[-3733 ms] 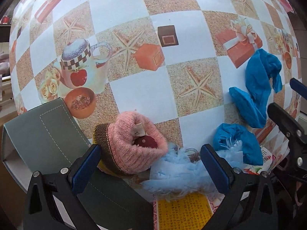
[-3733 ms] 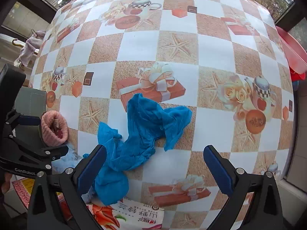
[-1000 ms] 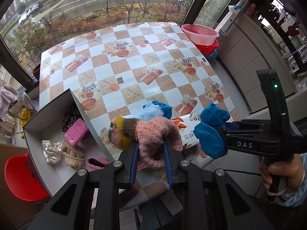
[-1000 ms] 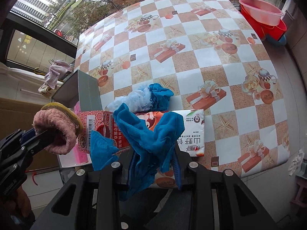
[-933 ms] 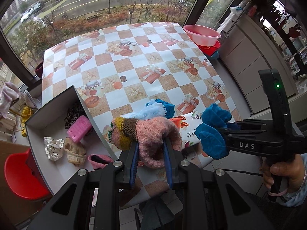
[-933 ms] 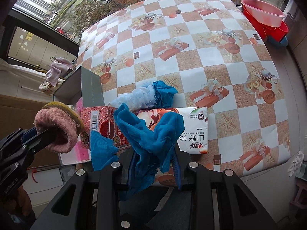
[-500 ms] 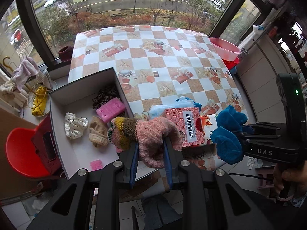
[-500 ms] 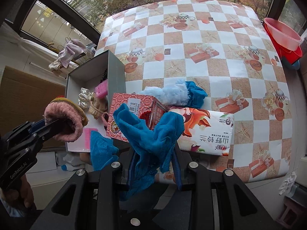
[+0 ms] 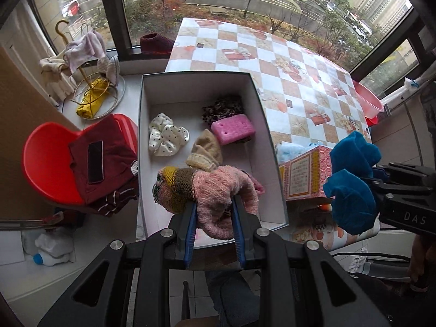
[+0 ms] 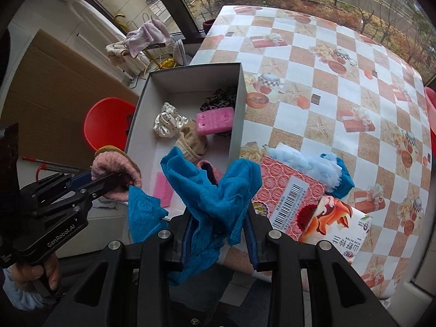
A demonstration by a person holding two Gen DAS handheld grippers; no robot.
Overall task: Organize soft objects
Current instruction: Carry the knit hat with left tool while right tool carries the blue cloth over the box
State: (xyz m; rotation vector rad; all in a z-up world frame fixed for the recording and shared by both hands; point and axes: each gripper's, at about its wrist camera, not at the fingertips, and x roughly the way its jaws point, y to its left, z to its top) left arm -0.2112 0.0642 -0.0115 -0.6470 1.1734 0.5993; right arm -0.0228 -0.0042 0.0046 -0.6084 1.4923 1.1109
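Left wrist view: left claw [image 9: 214,212] clamping narrow on the pink knitted hat [image 9: 218,190], hanging it above the near end of the open box [image 9: 196,77]. Already lying in the box: a dotted white scrunchie [image 9: 166,137], a leopard-print piece [image 9: 222,109], a pink sponge [image 9: 233,128], a beige knit piece [image 9: 204,150]. Off to the right, right claw [image 9: 373,182] gripping the blue cloth [image 9: 350,188] beside the patterned carton [image 9: 302,174].

Right wrist view: right claw [image 10: 218,234] pinching narrow on the blue cloth [image 10: 209,193], holding it above the box's near corner [image 10: 237,103]. Left claw [image 10: 109,181] carrying the hat [image 10: 114,170] at the left. Still waiting on the desk [image 10: 327,103]: a pale blue fluffy piece [image 10: 308,163] beside another blue cloth [image 10: 344,177]. Judging the sorting well under way, with two items being carried and two left.
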